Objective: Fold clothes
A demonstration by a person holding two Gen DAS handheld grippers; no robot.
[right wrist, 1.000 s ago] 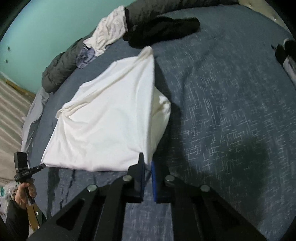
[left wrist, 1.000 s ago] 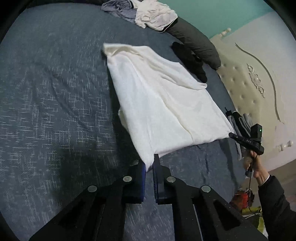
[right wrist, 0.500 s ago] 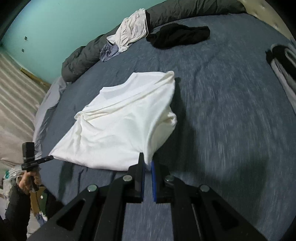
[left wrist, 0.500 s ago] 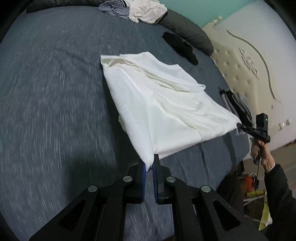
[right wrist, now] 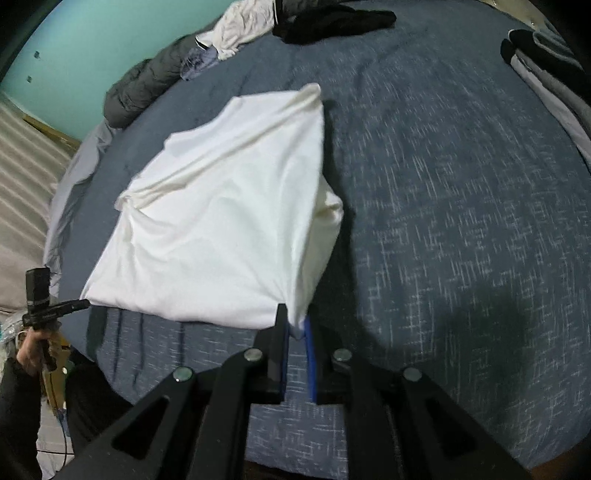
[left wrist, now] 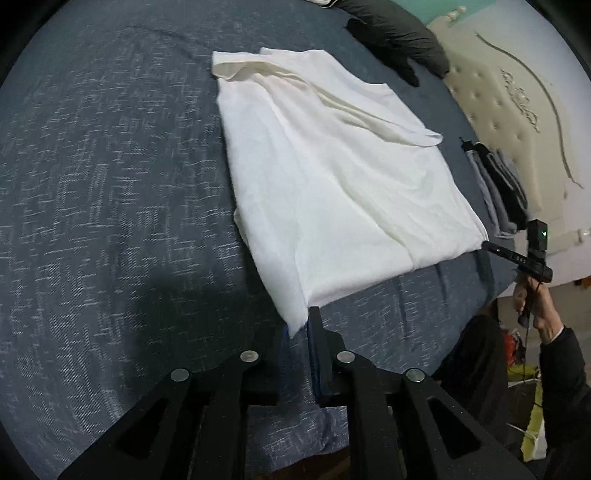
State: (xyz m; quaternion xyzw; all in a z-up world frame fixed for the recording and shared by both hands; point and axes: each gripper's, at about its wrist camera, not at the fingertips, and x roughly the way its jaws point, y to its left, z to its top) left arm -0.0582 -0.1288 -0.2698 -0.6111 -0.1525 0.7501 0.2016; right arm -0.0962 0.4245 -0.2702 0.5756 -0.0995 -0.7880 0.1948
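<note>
The left tongs [left wrist: 297,328] pinch one near corner of a white garment [left wrist: 332,177], and the right tongs [right wrist: 295,325] pinch the other near corner; each pair has its blue-padded fingers closed on a small tuck of cloth. The garment lies spread on a dark blue bed [left wrist: 92,184], partly folded, its near edge lifted slightly between the two grips. It looks thin, light and limp, so it probably sags and creases wherever it is not held; corners and hems seem the surest places to grip, since the flat middle offers little to pinch. A loose flap, perhaps a sleeve, lies across its far side. How many layers sit beneath cannot be told, nor what kind of garment it is. A heap of other clothes [right wrist: 236,33] at the bed's far edge is cut off by the frame. A small stack [left wrist: 498,184] lies beside the headboard.
</note>
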